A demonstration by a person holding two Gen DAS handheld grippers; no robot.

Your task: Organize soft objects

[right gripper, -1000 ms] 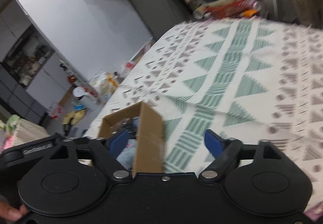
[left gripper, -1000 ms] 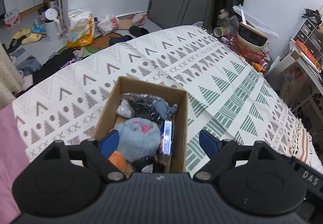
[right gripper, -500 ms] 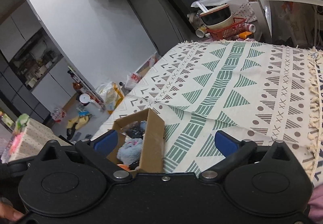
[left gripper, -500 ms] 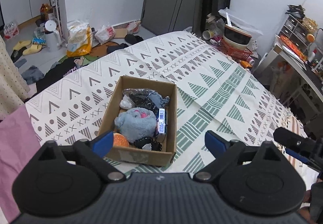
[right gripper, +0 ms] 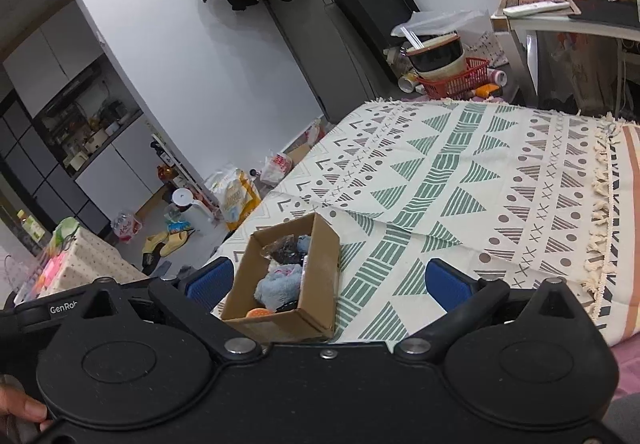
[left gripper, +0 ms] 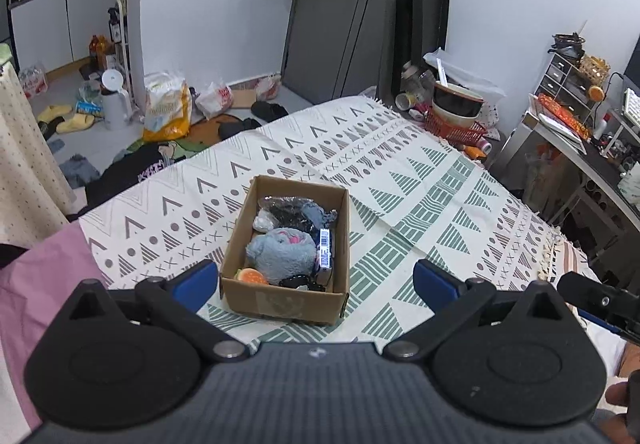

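Change since earlier: both grippers sit farther back and higher from the box (left gripper: 285, 252); the box shows smaller and whole in both views.
Left gripper (left gripper: 316, 280): jaws wide apart, holding nothing.
Right gripper (right gripper: 326, 284): jaws wide apart, holding nothing.
Box position: on the patterned cloth (left gripper: 440, 212), at 12 o'clock from the left gripper, just beyond its fingertips; at 11 o'clock from the right gripper.
Box long axis: runs 6 to 12 o'clock in the left view, in line with the left gripper's reach.
Contents: grey plush (left gripper: 280, 250) mid-box, dark bundle (left gripper: 296, 210) at the 12 o'clock end, orange piece (left gripper: 253, 277) at the 7 o'clock corner, barcoded pack (left gripper: 325, 253) against the 3 o'clock wall.
Nearer gripper: left, judged from its centred view.
Loose soft items on cloth: none visible.
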